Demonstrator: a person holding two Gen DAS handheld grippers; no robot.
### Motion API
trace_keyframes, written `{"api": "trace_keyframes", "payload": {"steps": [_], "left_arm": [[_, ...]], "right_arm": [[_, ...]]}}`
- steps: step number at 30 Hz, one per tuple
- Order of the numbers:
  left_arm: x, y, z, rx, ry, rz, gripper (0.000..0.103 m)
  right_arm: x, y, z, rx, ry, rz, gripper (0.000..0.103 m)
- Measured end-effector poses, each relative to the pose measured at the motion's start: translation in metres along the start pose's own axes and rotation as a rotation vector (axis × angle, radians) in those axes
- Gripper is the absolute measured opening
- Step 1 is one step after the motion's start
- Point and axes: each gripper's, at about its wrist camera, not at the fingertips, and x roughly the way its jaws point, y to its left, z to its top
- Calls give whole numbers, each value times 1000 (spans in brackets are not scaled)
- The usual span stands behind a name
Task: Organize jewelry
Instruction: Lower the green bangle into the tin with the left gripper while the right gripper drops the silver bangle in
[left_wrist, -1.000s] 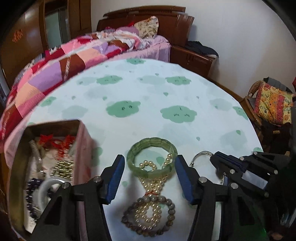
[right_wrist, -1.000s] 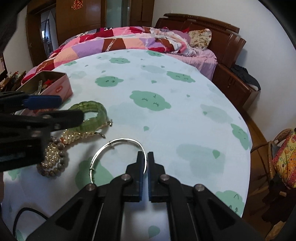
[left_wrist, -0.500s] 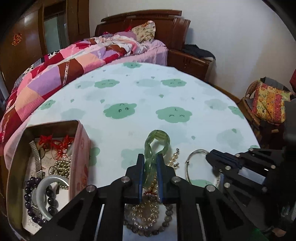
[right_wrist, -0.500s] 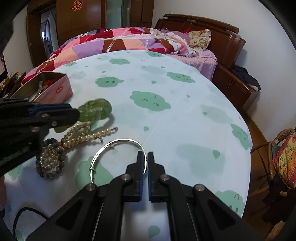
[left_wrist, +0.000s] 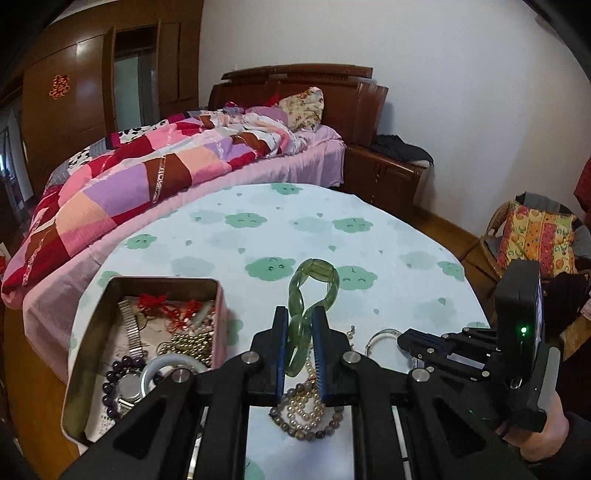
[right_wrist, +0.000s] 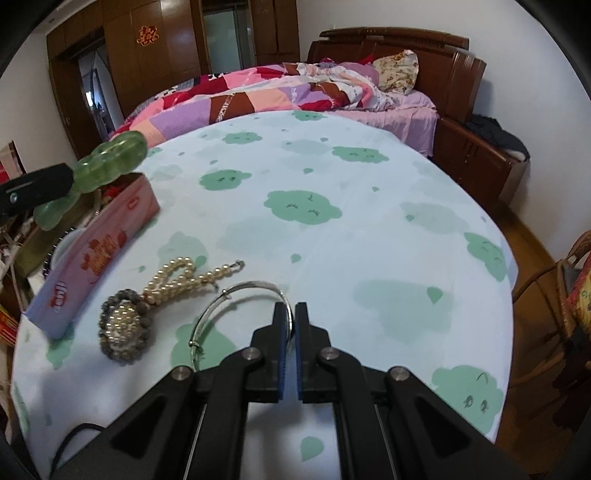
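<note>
My left gripper (left_wrist: 300, 325) is shut on a green jade bracelet (left_wrist: 314, 286), squeezed into a figure eight and lifted above the table; the bracelet also shows in the right wrist view (right_wrist: 107, 166), over the open pink tin (right_wrist: 99, 254). The tin (left_wrist: 219, 314) holds a watch, beads, red cords and a white bangle. A pearl strand (right_wrist: 184, 277) and a grey bead bracelet (right_wrist: 123, 325) lie on the tablecloth. My right gripper (right_wrist: 291, 314) is shut on the rim of a silver bangle (right_wrist: 236, 299) lying on the table.
The round table (right_wrist: 332, 240) has a white cloth with green cloud prints. A bed with a patchwork quilt (left_wrist: 147, 173) stands behind it. A wicker chair with a bright cushion (left_wrist: 535, 240) is at the right. A black cable (right_wrist: 74, 439) lies at the near left.
My left gripper shut on the green bracelet and lifted it off the pearls, up and left toward the tin. The right gripper stayed shut on the silver bangle.
</note>
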Motion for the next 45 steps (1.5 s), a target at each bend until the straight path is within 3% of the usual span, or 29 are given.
{"api": "trace_keyframes", "payload": {"steps": [14,28,45], "left_arm": [[-27,34,-4,-50,-53,61,12],[-55,90,-6,-140,-84,148,12],[-54,118,-22,-189,-61,196,12]], "right_arm": [[-40,12,23,22,-103,85,5],[-57,65,57,-65,-161,176,5],[-50,120,78,-164,-166,208,5]]}}
